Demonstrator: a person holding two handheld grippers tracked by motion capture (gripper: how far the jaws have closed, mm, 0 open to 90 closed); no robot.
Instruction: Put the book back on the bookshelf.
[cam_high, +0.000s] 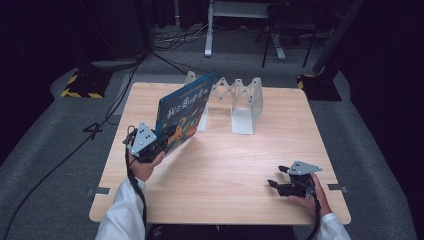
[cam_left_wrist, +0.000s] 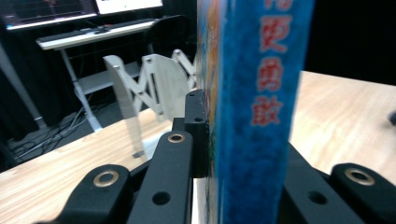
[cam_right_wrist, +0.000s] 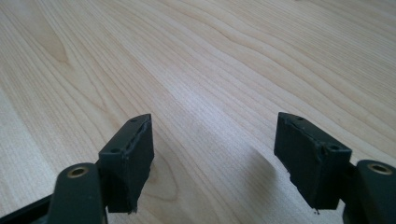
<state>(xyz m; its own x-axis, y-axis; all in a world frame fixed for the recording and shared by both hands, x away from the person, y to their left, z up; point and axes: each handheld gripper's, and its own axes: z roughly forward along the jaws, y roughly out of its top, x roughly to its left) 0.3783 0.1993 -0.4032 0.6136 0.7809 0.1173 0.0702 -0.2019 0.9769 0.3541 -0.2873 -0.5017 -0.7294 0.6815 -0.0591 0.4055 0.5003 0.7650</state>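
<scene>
- Book (cam_high: 182, 112): blue cover with large characters, held tilted above the left half of the wooden surface (cam_high: 235, 170). I see its far upper corner reaching toward the folding rack.
- Left claw (cam_high: 167, 137): I read it as clenched on the book's lower near edge. In the left gripper view the blue spine (cam_left_wrist: 254, 112) stands between the black jaws, one pad flat against the cover.
- Left hand (cam_high: 145, 167): beneath the gripper, white sleeve trailing to the near edge.
- Right claw (cam_high: 275, 184): released. In the right gripper view I note both jaws well apart over bare wood grain, holding nothing.
- Right hand (cam_high: 312, 197): low near the right front corner of the surface, well apart from the book.
- Rack (cam_high: 235, 102): white accordion-style stand, upright at the far middle of the surface, just beside the book's far edge.
</scene>
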